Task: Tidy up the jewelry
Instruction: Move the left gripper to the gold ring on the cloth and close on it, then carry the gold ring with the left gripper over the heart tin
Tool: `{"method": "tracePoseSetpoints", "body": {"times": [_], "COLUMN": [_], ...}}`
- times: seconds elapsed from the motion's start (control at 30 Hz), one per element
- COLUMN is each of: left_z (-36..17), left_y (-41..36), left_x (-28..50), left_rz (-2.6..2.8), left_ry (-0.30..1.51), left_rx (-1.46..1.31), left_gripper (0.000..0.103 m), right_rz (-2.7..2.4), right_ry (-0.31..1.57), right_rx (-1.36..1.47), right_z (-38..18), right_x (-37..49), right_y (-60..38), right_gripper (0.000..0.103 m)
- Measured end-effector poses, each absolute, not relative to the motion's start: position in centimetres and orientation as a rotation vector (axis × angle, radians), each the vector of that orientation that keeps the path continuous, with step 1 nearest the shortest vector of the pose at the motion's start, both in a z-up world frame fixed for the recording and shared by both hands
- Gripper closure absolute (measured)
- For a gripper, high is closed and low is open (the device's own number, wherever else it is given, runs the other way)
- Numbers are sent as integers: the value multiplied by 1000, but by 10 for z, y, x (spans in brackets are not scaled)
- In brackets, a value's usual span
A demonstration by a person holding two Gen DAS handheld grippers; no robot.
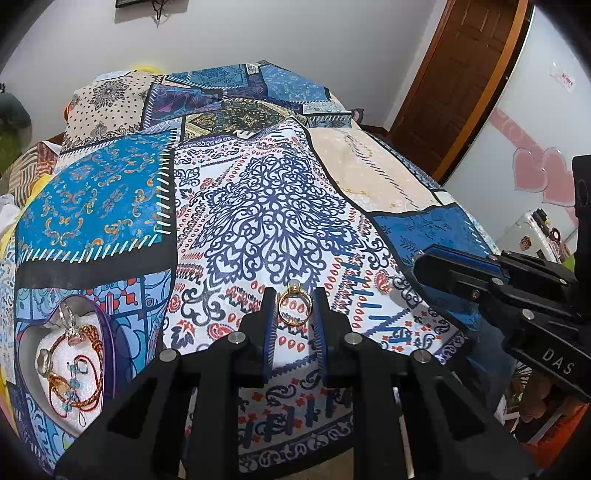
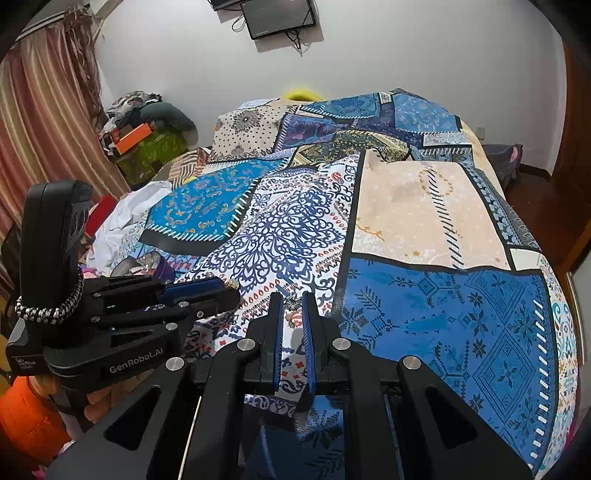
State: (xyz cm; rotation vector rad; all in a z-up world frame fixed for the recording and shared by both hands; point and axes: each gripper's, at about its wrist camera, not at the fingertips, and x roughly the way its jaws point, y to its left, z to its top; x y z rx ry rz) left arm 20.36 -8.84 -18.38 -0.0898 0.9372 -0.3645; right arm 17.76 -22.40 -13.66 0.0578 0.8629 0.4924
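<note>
A gold ring with a pale stone on top stands up between the two fingers of the left tongs. The blue pads touch it on both sides, so the left tongs are clenched on the ring. It is held just above the patterned bedspread, over the white patch with dark blue swirls.

To the left of the ring, on the bedspread, sits a purple heart-shaped box. Inside it is white padding. On the padding lie more jewelry: a red and gold cord bracelet, a silver ring and some small blue beads. They are all piled close together.

The right tongs hang over the same white patch, with only a thin gap between the blue pads. A small dark spidery piece of jewelry shows in the gap near the tips. I cannot tell if the pads pinch it or if it lies on the bedspread under them.

The two tongs are near each other, with the left one pointing in from the side. The bedspread covers a bed. Behind it are a white wall with a dark screen, a striped curtain and a brown door.
</note>
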Motion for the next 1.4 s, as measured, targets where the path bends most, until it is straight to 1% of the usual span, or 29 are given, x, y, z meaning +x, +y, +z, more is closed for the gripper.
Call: {"method": "tracePoseSetpoints", "body": {"times": [0.33,0.97,1.13,1.4], "left_z": [-154,-106,-102,-113], "left_y": [-78,-20,-4,27], "left_x": [180,135,125,119], "left_rz": [-345,-256,-214,-160], "left_ry": [858,719,696,711], "left_rx": [-72,-111,-99,-137], "left_gripper": [85,85,85,85], "right_rz": [503,585,625,680], "right_ry": [820,727,725,740], "right_rx": [39,3,-6,-20], "right_z": [-116,-77,-75,-80], "right_x": [171,151,148,147], "right_y": [-212,-161,-141,-113], "right_gripper": [94,94,94,94]}}
